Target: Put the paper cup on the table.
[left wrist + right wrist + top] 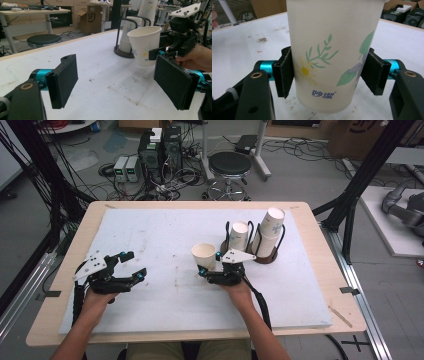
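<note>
We have one white paper cup with a printed flower and green leaves [332, 50] clamped in our right gripper [218, 269]; both black pads press its sides about halfway up the wall, and it stands upright with its mouth open, out over the white foam-covered tabletop [150, 235], just short of the holder; whether its base touches the surface we cannot tell. Behind it stands the dark wire cup holder on round brown bases [263, 256], carrying a short stack of the same cups [239, 236] and a taller leaning stack [270, 231]; so, as we judge it, one cup is pulled free and what remains is to set it down on the open surface, then perhaps fetch more. Our left gripper [126, 265] waits well apart at the left of the tabletop, jaws spread wide with nothing between them; it has no part in the work yet.
</note>
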Demonstrator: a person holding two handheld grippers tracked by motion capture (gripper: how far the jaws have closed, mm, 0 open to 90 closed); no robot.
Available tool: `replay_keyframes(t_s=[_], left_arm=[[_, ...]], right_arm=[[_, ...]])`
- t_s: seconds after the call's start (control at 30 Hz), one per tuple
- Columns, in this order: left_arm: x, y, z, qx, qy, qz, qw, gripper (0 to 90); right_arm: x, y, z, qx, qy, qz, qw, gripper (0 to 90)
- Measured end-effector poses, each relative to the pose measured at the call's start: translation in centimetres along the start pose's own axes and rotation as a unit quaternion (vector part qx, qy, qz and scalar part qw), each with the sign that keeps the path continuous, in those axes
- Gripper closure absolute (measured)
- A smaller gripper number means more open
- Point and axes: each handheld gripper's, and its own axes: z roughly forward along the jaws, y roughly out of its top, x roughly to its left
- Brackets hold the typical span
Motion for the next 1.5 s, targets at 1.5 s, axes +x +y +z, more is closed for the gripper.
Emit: replay_keyframes(t_s=[1.5], left_arm=[[0.4,-0.5,-0.1,0.016,0.006,-0.029,0.9994,18.5]], right_arm=[[-0.7,-0.3,-2.1,0.138,-0.016,-0.023,0.99,20.5]])
